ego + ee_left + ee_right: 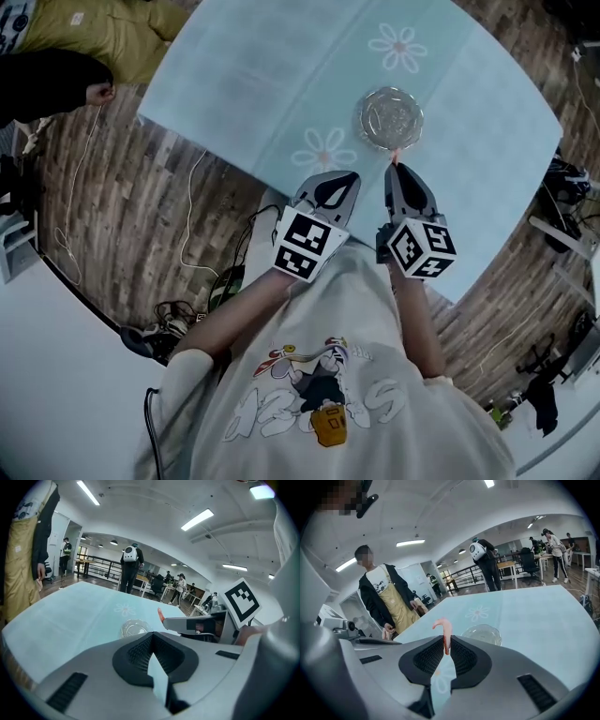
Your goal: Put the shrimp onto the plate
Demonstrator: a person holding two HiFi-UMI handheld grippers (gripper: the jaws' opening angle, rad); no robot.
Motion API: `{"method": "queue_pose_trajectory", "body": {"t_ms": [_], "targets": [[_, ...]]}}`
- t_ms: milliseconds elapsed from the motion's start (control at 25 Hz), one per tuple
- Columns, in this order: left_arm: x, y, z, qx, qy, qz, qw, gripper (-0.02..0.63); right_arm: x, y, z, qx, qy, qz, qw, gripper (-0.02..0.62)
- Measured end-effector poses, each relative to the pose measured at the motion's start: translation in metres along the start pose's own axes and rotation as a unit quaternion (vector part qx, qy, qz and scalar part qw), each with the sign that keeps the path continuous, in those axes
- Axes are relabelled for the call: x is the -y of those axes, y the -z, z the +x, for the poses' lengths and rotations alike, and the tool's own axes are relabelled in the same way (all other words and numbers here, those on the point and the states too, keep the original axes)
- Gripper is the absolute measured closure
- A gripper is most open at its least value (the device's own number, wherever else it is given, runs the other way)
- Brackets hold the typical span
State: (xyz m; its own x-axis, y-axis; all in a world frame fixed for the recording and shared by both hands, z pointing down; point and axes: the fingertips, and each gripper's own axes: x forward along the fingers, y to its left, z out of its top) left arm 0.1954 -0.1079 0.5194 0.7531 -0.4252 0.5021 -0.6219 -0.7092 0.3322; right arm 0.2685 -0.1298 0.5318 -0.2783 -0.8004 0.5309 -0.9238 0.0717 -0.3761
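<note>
Now holds the shrimp [446, 634] in the right gripper [445, 643], jaws pinched narrow on its lower end, curled pink tip poking out past them. Sits over the pale blue table [281, 75], just short of the 6 o'clock rim of the clear plate [389, 117]; cannot tell whether touching. Carries the left gripper [337, 186] at 9 o'clock of the right, jaws pressed together at the tips, nothing between. Shows 1 daisy print [323, 150] at 8 o'clock of the plate.
</note>
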Motion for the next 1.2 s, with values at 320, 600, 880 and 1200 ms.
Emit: {"method": "queue_pose_trajectory", "body": {"t_ms": [320, 600, 880, 1200], "targets": [[-0.016, 0.027, 0.017, -0.019, -0.025, -0.027, 0.9991, 0.600, 0.018, 0.016, 0.023, -0.036, 0.008, -0.012, 0.999, 0.531], [-0.024, 0.047, 0.043, -0.043, -0.025, -0.012, 0.9987, 0.598, 0.041, 0.032, 0.048, -0.062, 0.015, -0.022, 0.998, 0.531], [-0.040, 0.063, 0.069, -0.049, -0.040, -0.038, 0.9973, 0.598, 0.060, 0.058, 0.074, -0.106, 0.030, -0.032, 0.993, 0.531], [-0.044, 0.083, 0.084, -0.063, -0.035, -0.041, 0.9965, 0.598, 0.077, 0.072, 0.097, -0.127, 0.040, -0.049, 0.990, 0.531]]}}
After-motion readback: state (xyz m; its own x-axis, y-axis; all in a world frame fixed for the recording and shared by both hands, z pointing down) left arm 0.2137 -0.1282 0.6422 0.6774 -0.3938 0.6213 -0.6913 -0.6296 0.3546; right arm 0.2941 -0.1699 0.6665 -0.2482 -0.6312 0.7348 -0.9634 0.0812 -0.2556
